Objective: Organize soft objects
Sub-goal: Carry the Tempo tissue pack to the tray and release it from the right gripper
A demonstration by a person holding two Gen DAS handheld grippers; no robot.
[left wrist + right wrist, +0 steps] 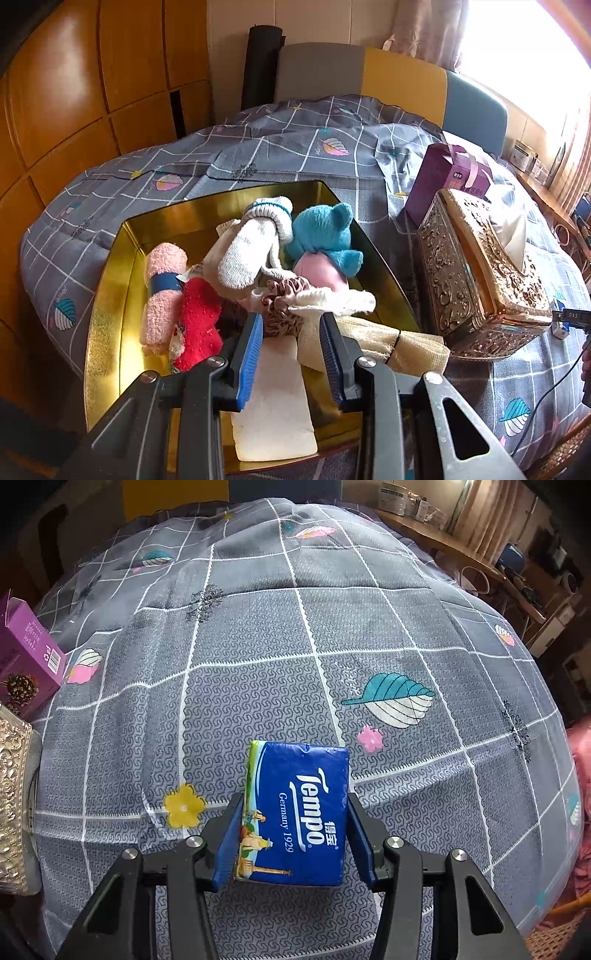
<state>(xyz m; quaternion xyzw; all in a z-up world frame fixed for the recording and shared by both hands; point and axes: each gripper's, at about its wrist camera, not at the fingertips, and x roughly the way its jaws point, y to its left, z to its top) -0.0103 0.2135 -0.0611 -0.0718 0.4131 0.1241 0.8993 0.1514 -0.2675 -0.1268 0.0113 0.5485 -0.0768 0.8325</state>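
In the left wrist view a gold tin box (110,295) lies on the bed, filled with soft things: a pink rolled sock (162,291), a red fuzzy sock (197,325), a white sock (251,251), a teal plush bear (325,236), a brown scrunchie (284,295), a cream cloth (332,299) and a white flat pad (273,402). My left gripper (291,321) is open just above the box's near part, empty. In the right wrist view my right gripper (293,808) is shut on a blue Tempo tissue pack (295,812) above the quilt.
An ornate gold tissue box (480,277) and a purple carton (447,181) stand right of the tin; both show at the left edge of the right wrist view (11,775), (26,653). The grey checked quilt (295,646) covers the bed. A wooden wardrobe (74,110) stands left.
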